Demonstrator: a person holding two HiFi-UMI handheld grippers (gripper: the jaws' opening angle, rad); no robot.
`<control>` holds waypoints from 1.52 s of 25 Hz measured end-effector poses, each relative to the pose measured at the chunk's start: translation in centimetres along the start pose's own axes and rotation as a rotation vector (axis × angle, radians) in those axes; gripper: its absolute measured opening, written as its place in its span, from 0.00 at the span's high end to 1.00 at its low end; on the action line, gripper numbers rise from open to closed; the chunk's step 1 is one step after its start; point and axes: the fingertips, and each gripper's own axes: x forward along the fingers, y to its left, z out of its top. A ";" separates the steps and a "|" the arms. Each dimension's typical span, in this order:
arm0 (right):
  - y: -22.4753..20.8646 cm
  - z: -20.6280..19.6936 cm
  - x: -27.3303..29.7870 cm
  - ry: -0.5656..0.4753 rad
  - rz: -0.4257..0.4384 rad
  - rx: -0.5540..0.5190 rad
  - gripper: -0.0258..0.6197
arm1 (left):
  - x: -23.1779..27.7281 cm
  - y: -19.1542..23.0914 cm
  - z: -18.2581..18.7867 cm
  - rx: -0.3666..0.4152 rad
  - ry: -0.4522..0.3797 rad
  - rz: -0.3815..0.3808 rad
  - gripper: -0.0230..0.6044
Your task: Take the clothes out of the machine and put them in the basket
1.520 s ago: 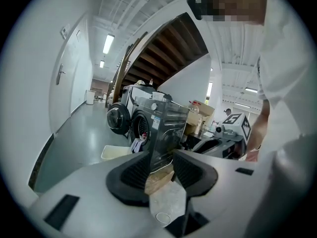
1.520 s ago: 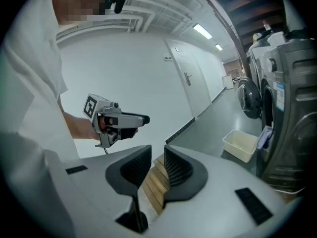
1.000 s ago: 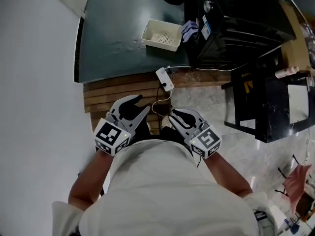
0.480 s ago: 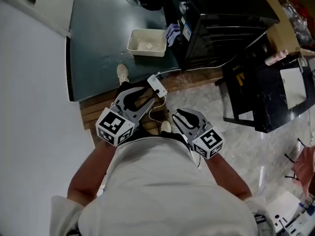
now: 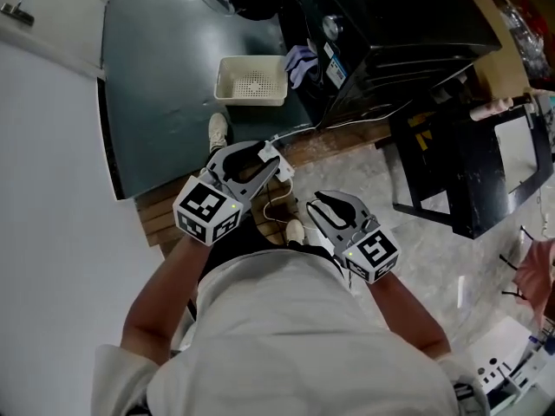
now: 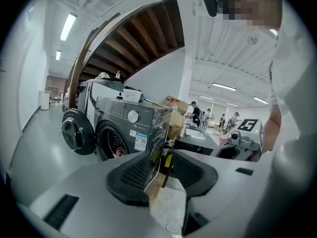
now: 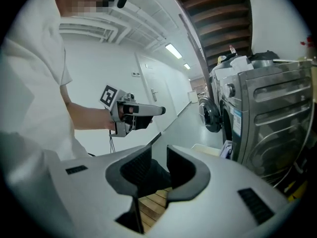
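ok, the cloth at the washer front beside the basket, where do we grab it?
Probably the bunched fold of the cloth that spills out toward the basket. Come in low from the front of the washer. The door is swung aside, and the fold appears to stick out free there.

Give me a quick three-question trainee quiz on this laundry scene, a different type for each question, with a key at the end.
1. True or false: the white basket on the floor already holds clothes.
2. The washing machine door is: A) shut, B) swung open, C) missing.
3. What do the left gripper and right gripper hold?

Key:
1. False; its perforated bottom shows bare.
2. B.
3. Nothing; both pairs of jaws stand apart with nothing between them.
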 end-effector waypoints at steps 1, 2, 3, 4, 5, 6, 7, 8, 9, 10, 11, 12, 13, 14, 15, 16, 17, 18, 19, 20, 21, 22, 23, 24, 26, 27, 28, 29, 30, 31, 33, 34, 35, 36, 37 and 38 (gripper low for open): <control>-0.2 0.1 1.0 0.013 0.005 0.002 0.84 | 0.6 1.1 0.1 -0.005 -0.001 -0.011 0.73; -0.5 0.2 2.1 0.026 0.009 0.005 0.84 | 1.1 2.1 0.1 -0.006 -0.002 -0.021 0.73; -0.7 0.2 3.1 0.038 0.012 0.008 0.84 | 1.7 3.2 0.1 -0.005 -0.001 -0.029 0.73; -1.0 0.1 4.0 0.051 0.015 0.011 0.84 | 2.3 4.2 0.1 -0.003 0.001 -0.036 0.72; -1.3 0.0 4.9 0.065 0.017 0.014 0.84 | 2.9 5.4 0.1 -0.002 0.003 -0.042 0.71; -1.7 -0.1 5.8 0.079 0.020 0.016 0.84 | 3.6 6.5 0.0 0.000 0.006 -0.046 0.70; -2.2 -0.3 6.7 0.092 0.023 0.016 0.84 | 4.4 7.8 -0.2 0.005 0.009 -0.049 0.70; -2.7 -0.4 7.7 0.103 0.024 0.016 0.84 | 5.3 9.2 -0.3 0.012 0.012 -0.051 0.69; -3.3 -0.6 8.7 0.111 0.024 0.017 0.84 | 6.4 10.5 -0.5 0.019 0.017 -0.053 0.69; -3.9 -0.7 9.5 0.118 0.023 0.020 0.84 | 7.4 11.7 -0.9 0.026 0.023 -0.058 0.69; -4.4 -1.0 10.3 0.127 0.023 0.025 0.84 | 8.5 12.9 -1.3 0.032 0.031 -0.063 0.68; -4.9 -1.3 11.0 0.136 0.022 0.031 0.84 | 9.7 14.0 -1.6 0.039 0.040 -0.070 0.67; -5.3 -1.6 11.7 0.145 0.021 0.037 0.84 | 10.8 15.1 -1.9 0.045 0.050 -0.076 0.66; -5.8 -2.0 12.4 0.154 0.020 0.045 0.84 | 12.0 16.1 -2.2 0.051 0.058 -0.083 0.64; -6.2 -2.3 13.0 0.163 0.017 0.052 0.84 | 13.1 17.2 -2.6 0.056 0.066 -0.091 0.63; -6.7 -2.6 13.6 0.171 0.011 0.059 0.84 | 14.3 18.1 -2.9 0.060 0.073 -0.100 0.62; -7.1 -3.0 14.2 0.179 0.004 0.065 0.84 | 15.5 19.1 -3.3 0.063 0.080 -0.110 0.61; -7.6 -3.3 14.8 0.186 -0.004 0.070 0.84 | 16.7 20.0 -3.7 0.067 0.086 -0.119 0.60; -8.1 -3.7 15.4 0.192 -0.012 0.076 0.84 | 18.0 20.8 -4.1 0.071 0.092 -0.127 0.58; -8.7 -4.0 16.0 0.195 -0.021 0.083 0.84 | 19.2 21.6 -4.4 0.076 0.098 -0.135 0.57; -9.1 -4.2 16.6 0.195 -0.030 0.091 0.84 | 20.4 22.4 -4.7 0.082 0.102 -0.145 0.56; -9.5 -4.4 17.2 0.197 -0.038 0.099 0.84 | 21.5 23.2 -4.9 0.087 0.106 -0.155 0.54; -9.9 -4.7 17.7 0.201 -0.045 0.108 0.84 | 22.6 23.9 -5.1 0.091 0.108 -0.165 0.53; -10.1 -5.0 18.3 0.205 -0.050 0.118 0.84 | 23.8 24.7 -5.3 0.094 0.109 -0.177 0.52; -10.5 -5.6 19.6 0.210 -0.058 0.132 0.84 | 26.1 26.0 -5.8 0.102 0.115 -0.202 0.50; -10.8 -5.9 20.2 0.208 -0.064 0.131 0.84 | 27.2 26.7 -6.2 0.109 0.120 -0.211 0.49; -11.0 -6.2 20.7 0.206 -0.072 0.127 0.84 | 28.4 27.3 -6.6 0.118 0.126 -0.219 0.48; -11.3 -6.7 21.2 0.207 -0.081 0.126 0.83 | 29.5 27.8 -7.1 0.127 0.133 -0.228 0.47; -11.5 -7.2 21.7 0.210 -0.088 0.130 0.81 | 30.7 28.3 -7.6 0.134 0.141 -0.236 0.46; -11.7 -7.7 22.1 0.215 -0.095 0.139 0.79 | 31.8 28.8 -8.1 0.138 0.150 -0.243 0.45; -12.3 -8.9 23.1 0.224 -0.110 0.167 0.79 | 34.1 29.9 -9.2 0.140 0.164 -0.254 0.44; -12.7 -9.4 23.5 0.225 -0.118 0.177 0.78 | 35.3 30.4 -9.6 0.142 0.168 -0.260 0.43; -13.1 -9.8 23.9 0.223 -0.127 0.183 0.77 | 36.5 30.9 -10.0 0.145 0.172 -0.266 0.42; -13.5 -10.1 24.2 0.218 -0.135 0.184 0.77 | 37.7 31.3 -10.5 0.146 0.176 -0.272 0.42; -13.9 -10.4 24.6 0.214 -0.141 0.180 0.77 | 38.9 31.7 -11.0 0.146 0.180 -0.279 0.41; -14.3 -10.6 24.9 0.213 -0.147 0.173 0.76 | 40.1 32.0 -11.5 0.145 0.185 -0.284 0.41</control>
